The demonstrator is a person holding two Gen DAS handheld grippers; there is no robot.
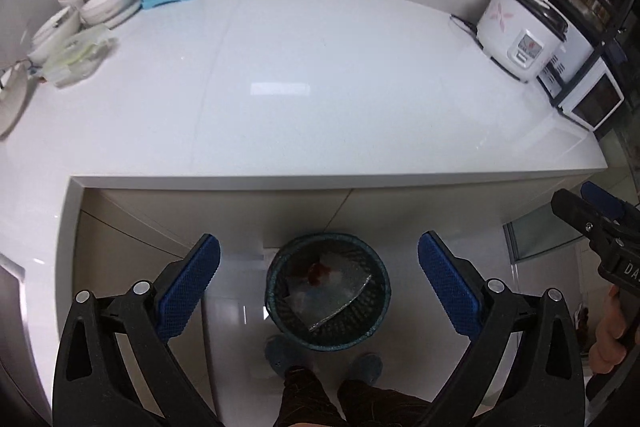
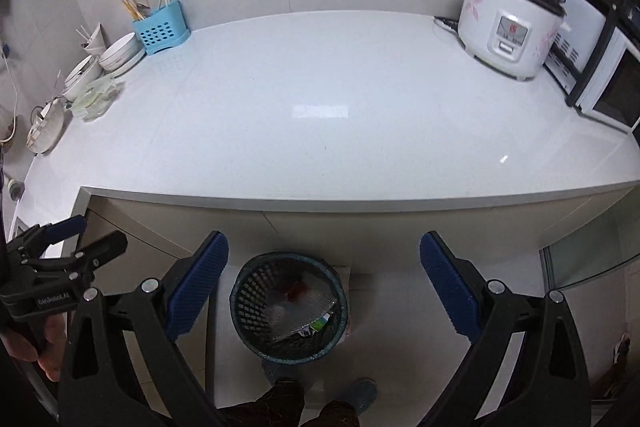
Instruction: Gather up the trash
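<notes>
Two tongs hang above the floor in front of the white table, both angled steeply downward over the black mesh wastebasket. Our left tongs stand wide apart with nothing between the blue pads, and our right tongs are spread just as wide and equally empty. From the right wrist view we see the left tongs' black body at the lower left edge, gripped by our hand; from the left wrist view the right tongs show at the right edge, with our other hand wrapped on the handle. The trash lies inside the wastebasket: a crumpled silvery wrapper, a small red scrap and a bit of green-and-white packaging. The basket stands on the pale tiled floor just before the table's front panel, with our slippered feet near its closer rim. On the table, well apart from the basket, sit a rice cooker at the right, a blue utensil caddy at the back left, stacked white bowls beside it and a crumpled plastic bag near the bowls.
</notes>
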